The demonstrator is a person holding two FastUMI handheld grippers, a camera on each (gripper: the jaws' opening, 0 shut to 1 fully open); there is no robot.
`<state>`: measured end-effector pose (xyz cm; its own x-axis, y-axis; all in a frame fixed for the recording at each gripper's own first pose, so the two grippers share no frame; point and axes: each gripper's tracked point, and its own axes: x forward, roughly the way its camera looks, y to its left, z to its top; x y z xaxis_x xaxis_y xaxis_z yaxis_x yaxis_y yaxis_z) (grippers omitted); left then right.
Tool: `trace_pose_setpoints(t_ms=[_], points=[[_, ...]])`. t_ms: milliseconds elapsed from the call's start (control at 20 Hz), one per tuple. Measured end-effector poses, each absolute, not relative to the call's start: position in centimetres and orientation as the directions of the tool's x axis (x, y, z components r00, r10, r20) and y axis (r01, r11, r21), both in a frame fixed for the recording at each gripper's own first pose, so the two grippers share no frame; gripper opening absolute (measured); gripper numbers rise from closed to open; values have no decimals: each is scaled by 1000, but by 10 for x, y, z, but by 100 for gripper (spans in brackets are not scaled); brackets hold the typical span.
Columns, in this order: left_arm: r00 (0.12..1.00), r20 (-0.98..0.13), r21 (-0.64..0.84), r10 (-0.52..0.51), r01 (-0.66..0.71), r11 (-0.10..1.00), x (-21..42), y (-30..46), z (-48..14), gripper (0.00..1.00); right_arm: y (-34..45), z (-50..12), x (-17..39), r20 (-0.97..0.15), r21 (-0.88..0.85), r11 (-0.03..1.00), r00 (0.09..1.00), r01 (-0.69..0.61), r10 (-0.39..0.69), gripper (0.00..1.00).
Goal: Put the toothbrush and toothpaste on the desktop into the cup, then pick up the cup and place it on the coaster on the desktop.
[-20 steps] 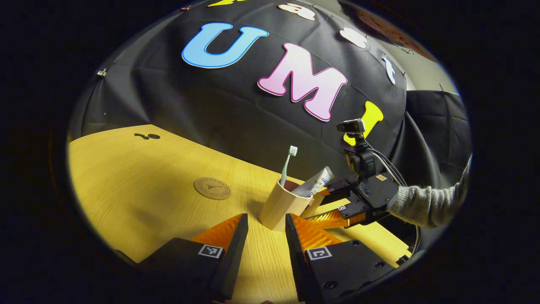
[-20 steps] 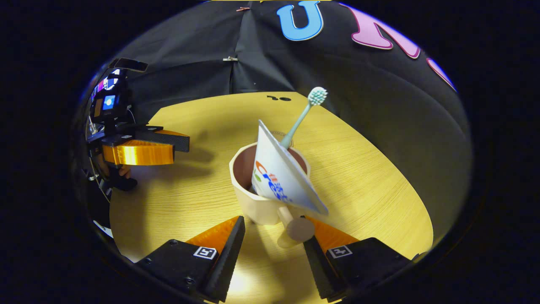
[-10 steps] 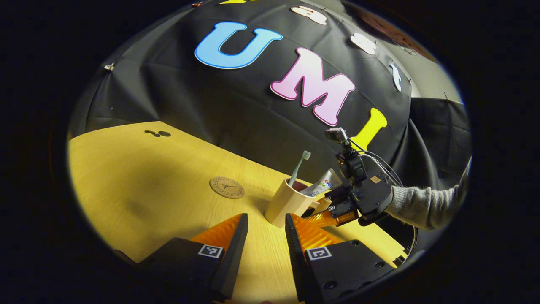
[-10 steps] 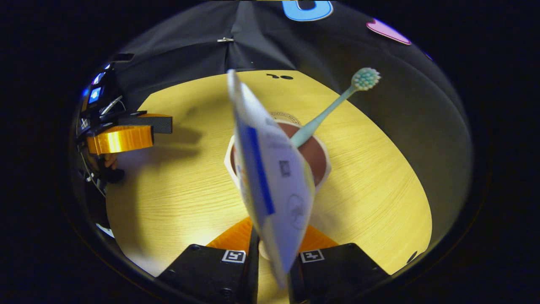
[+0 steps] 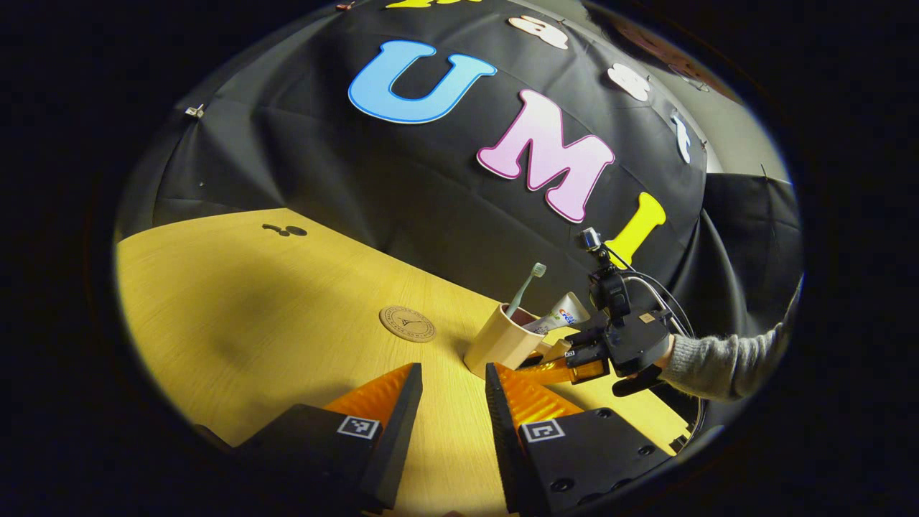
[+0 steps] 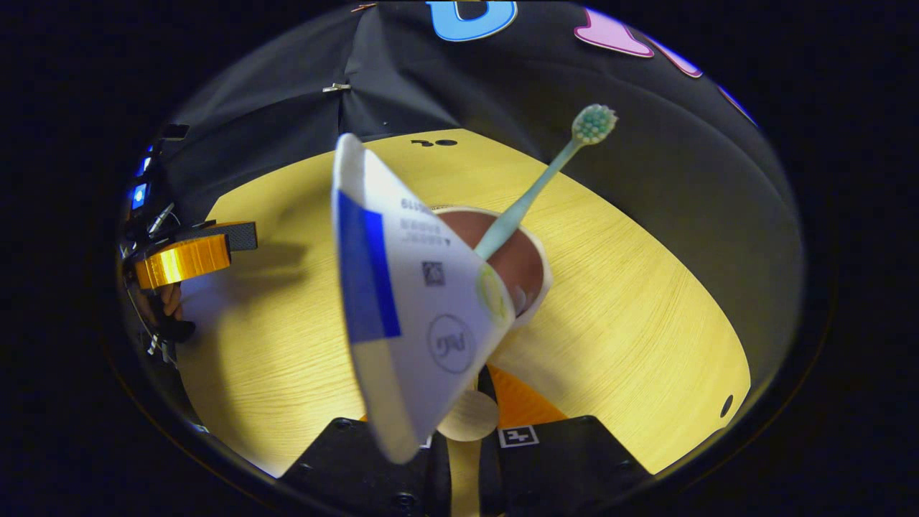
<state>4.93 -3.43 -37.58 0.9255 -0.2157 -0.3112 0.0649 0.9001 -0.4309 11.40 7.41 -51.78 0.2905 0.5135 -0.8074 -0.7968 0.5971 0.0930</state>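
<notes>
Right gripper (image 6: 463,438): fingers pinching the cup (image 5: 500,342) handle.
Left gripper (image 5: 452,391): fingers standing apart, gripping nothing.
Toothpaste (image 6: 409,287): leaning over right fingers.

In your left gripper view, the cup (image 5: 500,342) stands on the bench (image 5: 237,316), with the coaster (image 5: 407,323) just to its left and apart from it. The toothbrush (image 5: 526,286) stands in the cup, leaning right; the toothpaste (image 5: 561,317) lies in it too, slanting out over the right rim. Your right tongs (image 5: 553,357) sit at the cup's right side. Your left tongs (image 5: 452,402) are in front of the cup, apart from it.
</notes>
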Motion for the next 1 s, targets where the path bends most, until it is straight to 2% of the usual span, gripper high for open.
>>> trace_pose_setpoints(t_ms=[550,1000], points=[[927,-323,-424,-190,38,905,43,-4,-373,57,135,-497,157,-757,104,621,344,-777,556,24],[927,-337,-433,-165,3,902,39,22,-376,57,187,-511,183,-761,103,596,323,-797,563,24]])
